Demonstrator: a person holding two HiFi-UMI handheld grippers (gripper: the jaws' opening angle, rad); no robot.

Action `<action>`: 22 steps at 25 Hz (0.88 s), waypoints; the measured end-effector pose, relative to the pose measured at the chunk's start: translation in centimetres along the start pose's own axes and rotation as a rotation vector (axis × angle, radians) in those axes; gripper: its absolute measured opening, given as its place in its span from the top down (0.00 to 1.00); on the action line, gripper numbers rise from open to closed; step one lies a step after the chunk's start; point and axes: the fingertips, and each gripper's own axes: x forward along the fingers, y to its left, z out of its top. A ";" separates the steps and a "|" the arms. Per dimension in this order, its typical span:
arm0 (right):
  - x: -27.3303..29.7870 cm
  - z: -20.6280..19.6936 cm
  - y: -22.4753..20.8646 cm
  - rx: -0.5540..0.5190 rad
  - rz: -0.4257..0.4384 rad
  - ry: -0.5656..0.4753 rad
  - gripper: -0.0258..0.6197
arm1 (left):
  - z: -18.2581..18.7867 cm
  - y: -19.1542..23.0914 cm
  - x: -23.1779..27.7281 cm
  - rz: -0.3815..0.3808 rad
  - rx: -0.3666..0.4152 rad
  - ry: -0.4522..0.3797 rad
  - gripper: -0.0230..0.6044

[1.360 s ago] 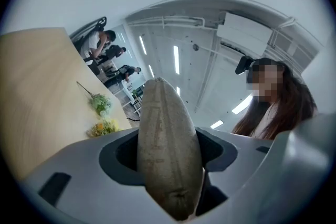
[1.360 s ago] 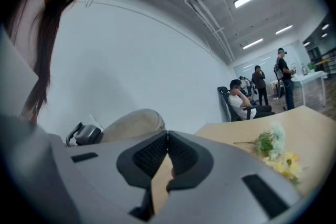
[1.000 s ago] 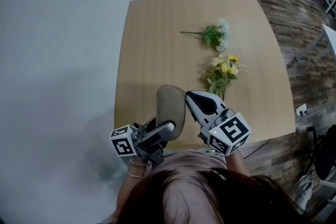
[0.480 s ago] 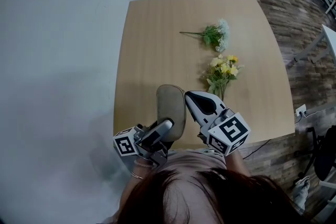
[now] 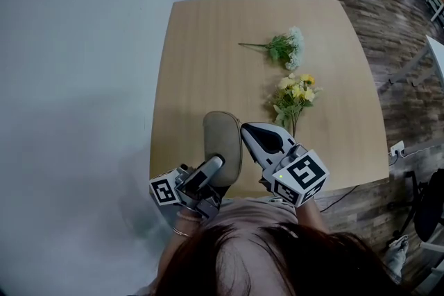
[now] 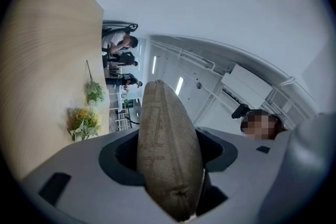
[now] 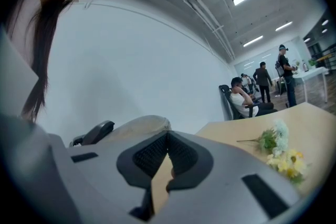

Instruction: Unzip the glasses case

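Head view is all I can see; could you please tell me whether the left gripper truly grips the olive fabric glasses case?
Observer: Yes; the left gripper view shows the left gripper clamped on both sides of the glasses case.
Operator: Thank you; is the right gripper open?
Observer: No; the right gripper view shows its jaw tips together beside the glasses case; whether they pinch anything, I cannot tell.
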 end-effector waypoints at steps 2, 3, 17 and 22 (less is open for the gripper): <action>0.0 0.0 0.2 0.000 0.008 0.005 0.94 | 0.2 -0.1 0.0 -0.002 -0.001 -0.011 0.52; 0.1 0.0 0.3 0.000 0.010 0.006 0.94 | 0.3 -0.1 -0.1 -0.002 -0.001 -0.014 0.52; 0.3 -0.5 1.2 -0.003 0.051 0.026 0.94 | 1.3 -0.3 -0.4 -0.022 -0.003 -0.066 0.52; 0.4 -0.7 1.5 -0.002 0.064 0.039 0.94 | 1.8 -0.3 -0.4 -0.027 -0.013 -0.093 0.52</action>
